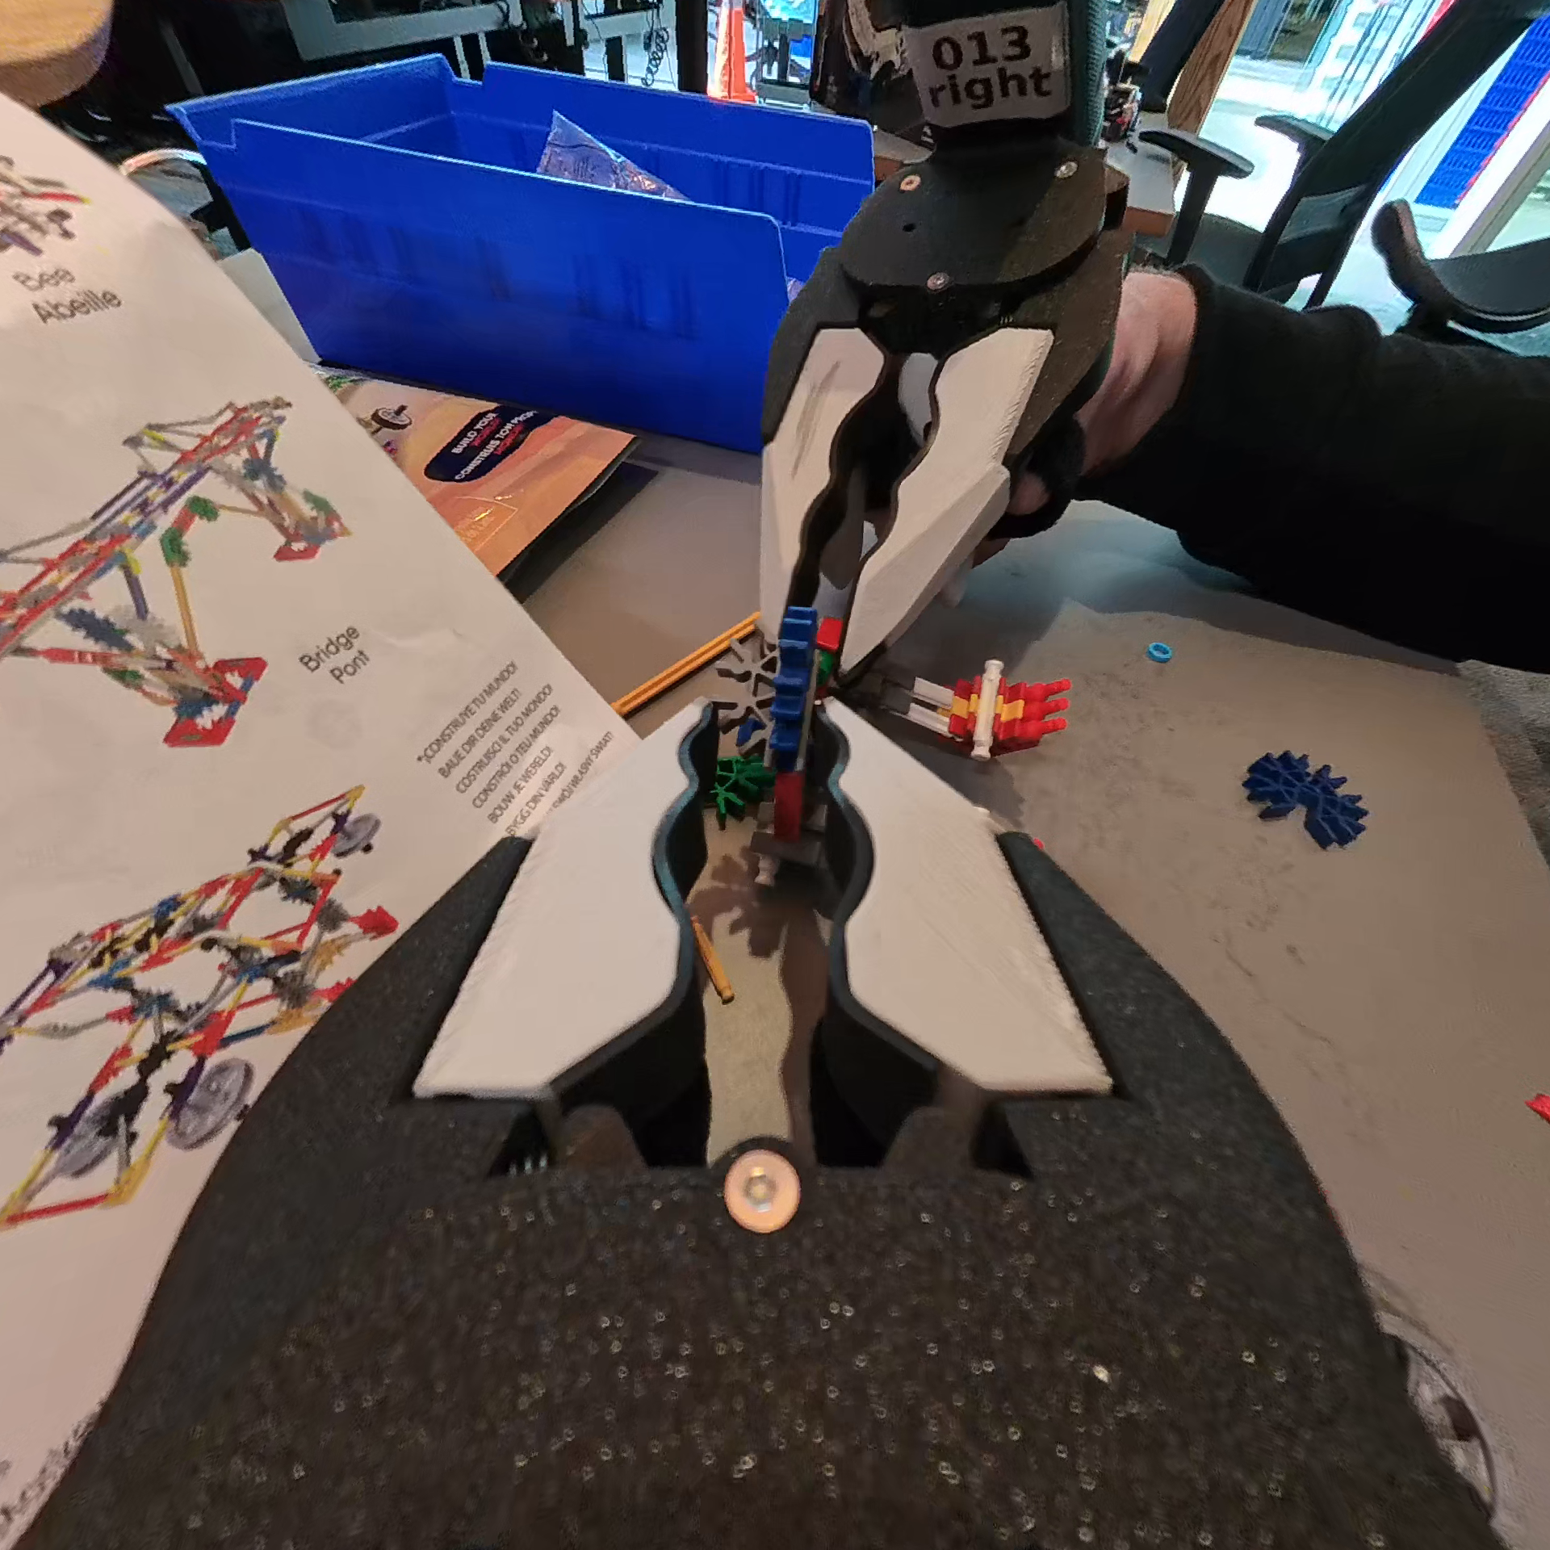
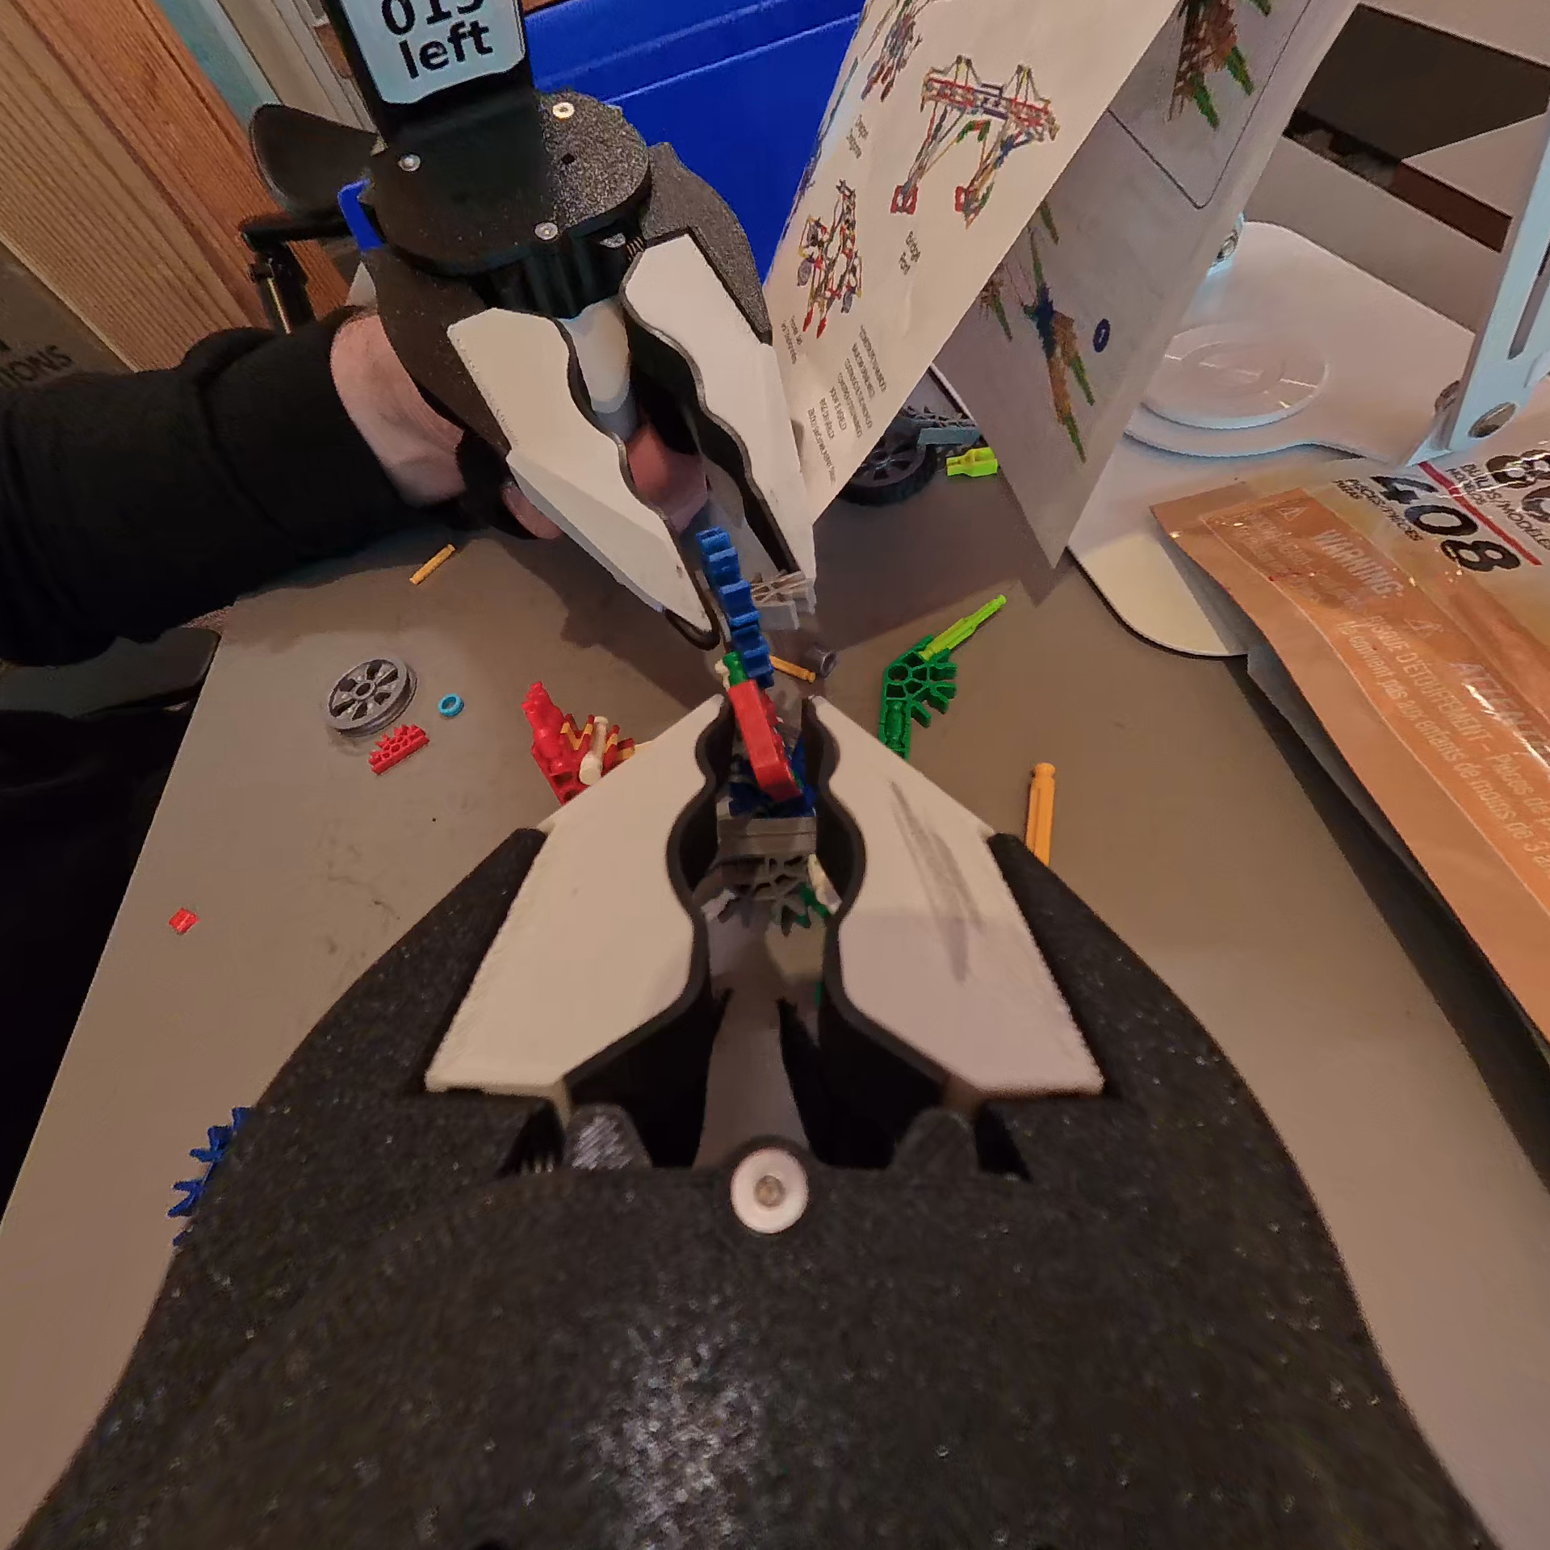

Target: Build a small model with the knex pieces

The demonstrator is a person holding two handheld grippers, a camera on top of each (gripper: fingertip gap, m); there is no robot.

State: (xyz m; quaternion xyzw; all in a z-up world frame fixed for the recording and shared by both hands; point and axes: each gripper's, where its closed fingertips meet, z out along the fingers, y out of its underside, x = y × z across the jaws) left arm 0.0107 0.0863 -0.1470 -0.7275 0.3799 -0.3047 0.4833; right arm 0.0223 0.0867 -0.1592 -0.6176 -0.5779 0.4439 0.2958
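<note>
A small assembly of construction-toy pieces (image 1: pixel 793 696), with blue, red and grey connectors, hangs between both grippers above the grey table. My left gripper (image 1: pixel 765 713) is shut on its lower end. My right gripper (image 1: pixel 809 646) comes down from above and is shut on its upper end. In the right wrist view, my right gripper (image 2: pixel 767 709) clamps the red, blue and grey part of the assembly (image 2: pixel 759 738). The left gripper (image 2: pixel 746 600) opposite pinches a blue toothed connector and a grey piece. A person's hand in a black sleeve holds each gripper.
On the table lie a red, yellow and white cluster (image 1: pixel 998 709), a blue snowflake connector (image 1: pixel 1304 797), a green connector (image 2: pixel 918 683), a grey wheel (image 2: pixel 369 694) and yellow rods (image 2: pixel 1040 809). A blue bin (image 1: pixel 503 252), a printed sheet (image 1: pixel 252 587) and a plastic bag (image 2: pixel 1384 671) surround them. Left and right tips are no more than a few centimetres apart.
</note>
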